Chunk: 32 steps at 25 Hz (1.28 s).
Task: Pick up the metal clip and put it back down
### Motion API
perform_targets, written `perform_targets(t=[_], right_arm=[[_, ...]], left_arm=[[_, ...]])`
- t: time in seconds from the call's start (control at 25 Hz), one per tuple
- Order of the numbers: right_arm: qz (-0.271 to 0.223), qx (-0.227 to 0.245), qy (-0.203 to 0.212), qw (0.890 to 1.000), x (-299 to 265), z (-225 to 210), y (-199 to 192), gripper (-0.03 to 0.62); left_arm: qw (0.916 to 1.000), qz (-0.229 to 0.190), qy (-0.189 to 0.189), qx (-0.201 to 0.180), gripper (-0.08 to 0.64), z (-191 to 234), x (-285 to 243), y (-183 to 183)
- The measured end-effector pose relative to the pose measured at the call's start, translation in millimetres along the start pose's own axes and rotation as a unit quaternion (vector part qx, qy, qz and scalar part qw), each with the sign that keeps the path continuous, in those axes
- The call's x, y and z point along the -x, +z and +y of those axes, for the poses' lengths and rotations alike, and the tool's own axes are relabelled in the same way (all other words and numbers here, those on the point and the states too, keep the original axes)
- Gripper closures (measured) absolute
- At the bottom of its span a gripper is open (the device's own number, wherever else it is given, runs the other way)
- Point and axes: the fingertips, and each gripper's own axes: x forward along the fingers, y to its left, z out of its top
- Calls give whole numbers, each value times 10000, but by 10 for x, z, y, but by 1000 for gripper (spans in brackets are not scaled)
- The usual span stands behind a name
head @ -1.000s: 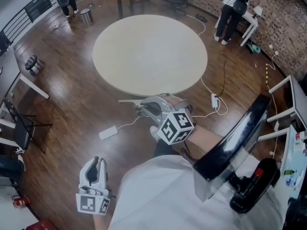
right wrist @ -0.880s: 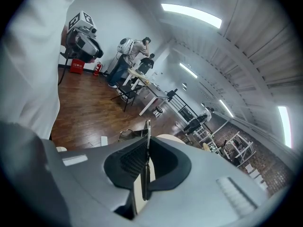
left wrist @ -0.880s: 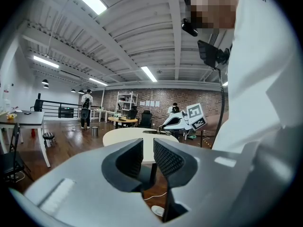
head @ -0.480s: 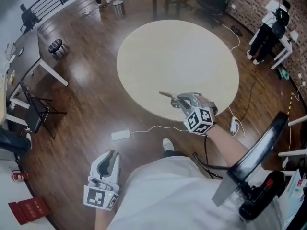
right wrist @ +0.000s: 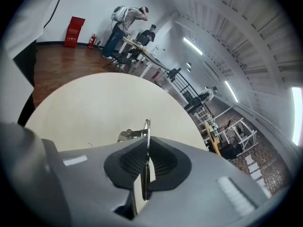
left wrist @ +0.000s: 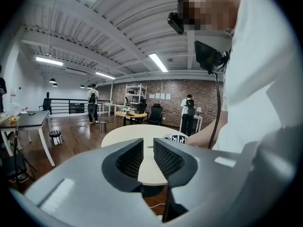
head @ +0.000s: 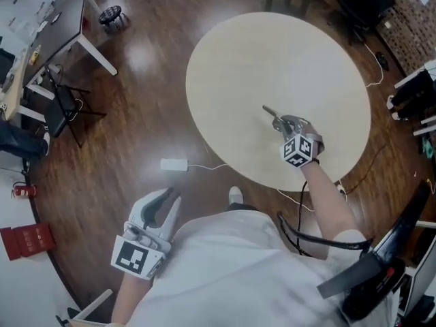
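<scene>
The metal clip is clamped edge-on in the right gripper over the round table, long axis poking out past the jaws. The left gripper is parted, nothing in it, well off the table.

A metal clip held over a round table
The thin silver clip is pinched between the closed jaws of the right gripper. Its flat strip is seen edge-on and upright, with one end sticking out past the jaw tips and a bent part jutting to the left. It is carried above the pale tabletop; contact with the surface cannot be told
</scene>
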Motion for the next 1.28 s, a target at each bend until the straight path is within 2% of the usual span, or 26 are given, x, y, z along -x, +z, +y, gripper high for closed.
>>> perform_targets(t=[0.2,0.4,0.6,0.68,0.88,1.08,1.28], right_arm=[[34,28,119,9999,-226,162,-102,588],[-83,-44,456,9989,-280,469,-145,572],[-228,-200,661,9973,-310,587,-136,505],[-270,-264,674,9970,-317,575,-109,464],[-387,-460,497,9970,-177,470,53,456],[-590,-613,204,9962,103,364,402,456],[-742,-718,-216,9944,587,352,784,456]], left_arm=[[9996,252,120,100,497,31,-163,18],[9988,421,193,167,497,45,-254,14],[9994,306,167,90,497,14,-293,41],[9991,378,164,133,496,16,-282,23],[9996,240,122,112,497,82,-171,28],[9997,141,139,116,496,181,64,-6],[9999,-2,-117,-117,495,287,383,-154]])
